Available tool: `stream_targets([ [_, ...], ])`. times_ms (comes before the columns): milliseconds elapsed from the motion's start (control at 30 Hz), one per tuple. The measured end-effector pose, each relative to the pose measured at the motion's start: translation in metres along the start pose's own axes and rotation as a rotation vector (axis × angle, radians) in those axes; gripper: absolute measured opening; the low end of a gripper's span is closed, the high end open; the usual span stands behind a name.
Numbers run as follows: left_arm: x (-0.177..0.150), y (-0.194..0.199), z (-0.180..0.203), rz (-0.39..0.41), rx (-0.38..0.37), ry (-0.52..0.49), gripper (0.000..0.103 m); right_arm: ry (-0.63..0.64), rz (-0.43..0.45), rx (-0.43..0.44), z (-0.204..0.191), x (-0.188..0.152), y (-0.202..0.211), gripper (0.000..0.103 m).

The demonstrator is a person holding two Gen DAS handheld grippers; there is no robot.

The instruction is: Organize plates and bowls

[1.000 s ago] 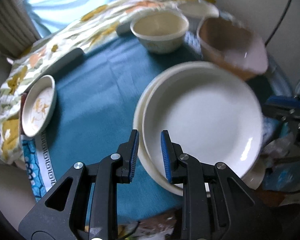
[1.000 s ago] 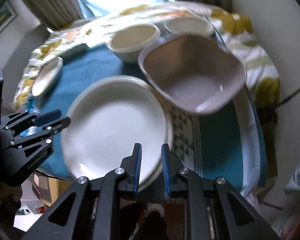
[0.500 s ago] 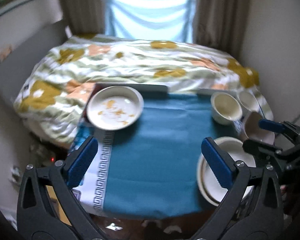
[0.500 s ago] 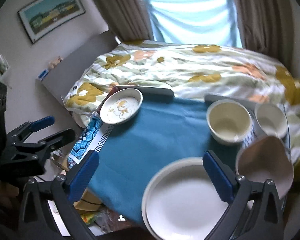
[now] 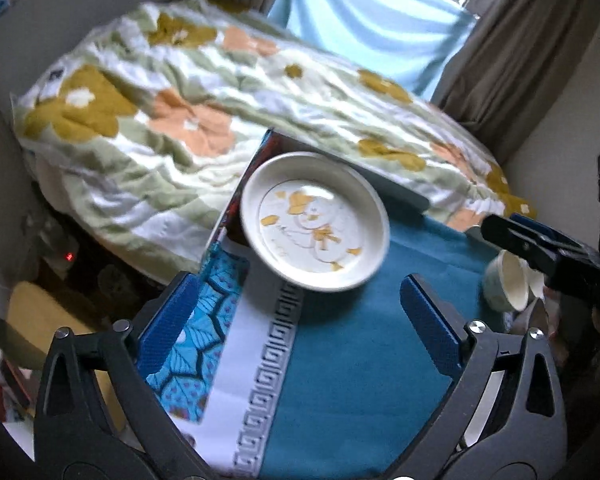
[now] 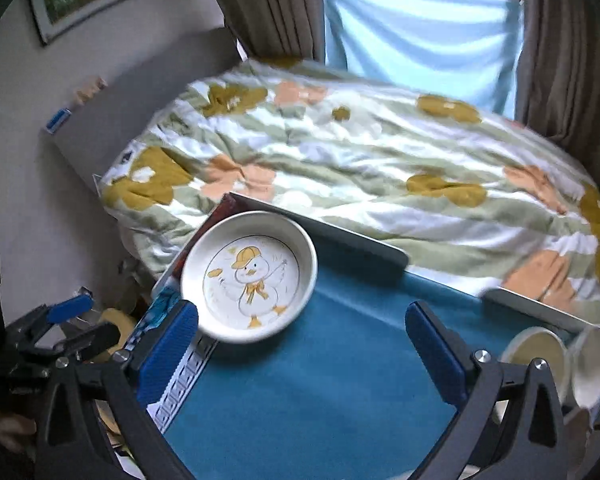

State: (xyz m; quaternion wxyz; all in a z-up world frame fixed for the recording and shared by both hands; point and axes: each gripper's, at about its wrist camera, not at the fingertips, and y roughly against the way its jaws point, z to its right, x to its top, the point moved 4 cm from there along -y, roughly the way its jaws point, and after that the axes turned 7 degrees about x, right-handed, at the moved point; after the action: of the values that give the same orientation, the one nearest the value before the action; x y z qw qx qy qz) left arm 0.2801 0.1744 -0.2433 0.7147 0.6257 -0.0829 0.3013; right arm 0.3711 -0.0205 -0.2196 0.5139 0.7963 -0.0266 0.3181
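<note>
White duck plate [image 6: 249, 276] is lying just above the right hand-held gripper [image 6: 302, 352] at frame centre-left, whose wide-open jaws are holding nothing.

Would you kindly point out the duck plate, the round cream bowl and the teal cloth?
duck plate [image 6: 250, 282]: right wrist view, on the duck drawing.
cream bowl [image 5: 506, 286]: left wrist view, on its inside.
teal cloth [image 6: 332, 392]: right wrist view, bare middle.

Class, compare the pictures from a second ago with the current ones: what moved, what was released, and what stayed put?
Both grippers, then shut on the rim of the big white plate, have let it go and swung away toward the white duck-print dish. The left gripper, spread wide, is now closing slightly; the right gripper is wide open. Both are empty. The dish and cream bowl stayed on the teal cloth.
</note>
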Motion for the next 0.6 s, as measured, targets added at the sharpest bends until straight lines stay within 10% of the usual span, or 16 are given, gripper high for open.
stream_targets([
  [200, 0.006, -0.071, -0.012, -0.140, -0.071, 0.021, 0.074, -0.075, -0.173, 0.002, 0.024, 0.008, -0.083, 0.099],
  [600, 0.020, -0.138, -0.023, -0.247, -0.052, 0.031, 0.025, 0.004, -0.320, 0.059, 0.033, 0.019, -0.159, 0.039],
])
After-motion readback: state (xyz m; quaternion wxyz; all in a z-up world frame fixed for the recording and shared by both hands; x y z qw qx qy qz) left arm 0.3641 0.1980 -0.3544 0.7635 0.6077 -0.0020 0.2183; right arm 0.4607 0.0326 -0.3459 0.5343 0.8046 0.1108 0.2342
